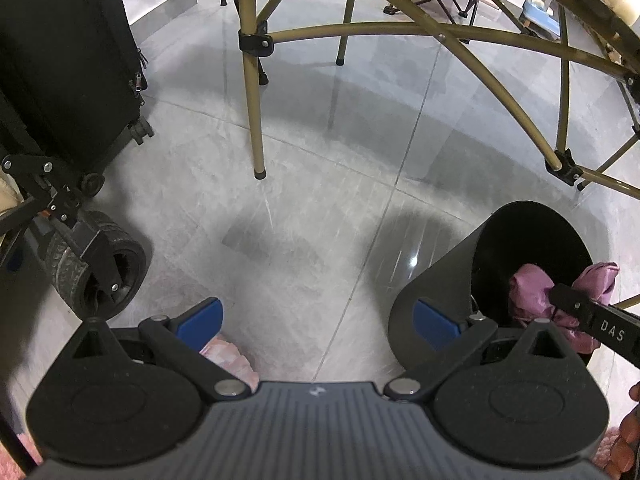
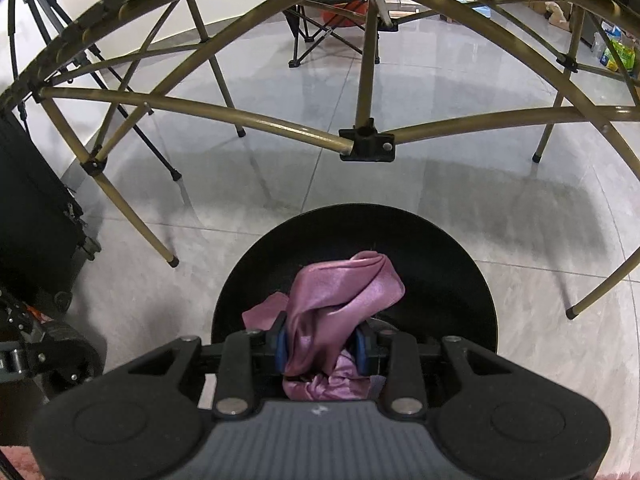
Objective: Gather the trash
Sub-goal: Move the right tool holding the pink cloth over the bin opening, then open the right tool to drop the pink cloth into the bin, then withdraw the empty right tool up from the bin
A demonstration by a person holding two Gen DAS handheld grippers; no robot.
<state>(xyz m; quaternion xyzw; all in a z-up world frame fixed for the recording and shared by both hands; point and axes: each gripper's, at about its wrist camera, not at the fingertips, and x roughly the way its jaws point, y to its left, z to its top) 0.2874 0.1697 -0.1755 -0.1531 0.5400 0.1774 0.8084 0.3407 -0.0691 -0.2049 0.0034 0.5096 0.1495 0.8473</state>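
A round black trash bin point(image 2: 452, 280) stands on the grey tiled floor, also in the left wrist view point(image 1: 444, 280) at the right. My right gripper point(image 2: 322, 346) is shut on a crumpled pink satin cloth point(image 2: 340, 292) and holds it over the bin's open mouth. The same cloth point(image 1: 532, 292) and the right gripper's finger point(image 1: 588, 312) show over the bin in the left wrist view. My left gripper point(image 1: 318, 322) is open and empty, low over the floor to the left of the bin.
A folding table's gold metal legs point(image 1: 254, 104) and crossbars point(image 2: 248, 118) stand just behind the bin. A black suitcase point(image 1: 64, 60) and a cart wheel point(image 1: 102, 270) are at the left. A pink fluffy rug point(image 1: 232, 360) lies under the left gripper.
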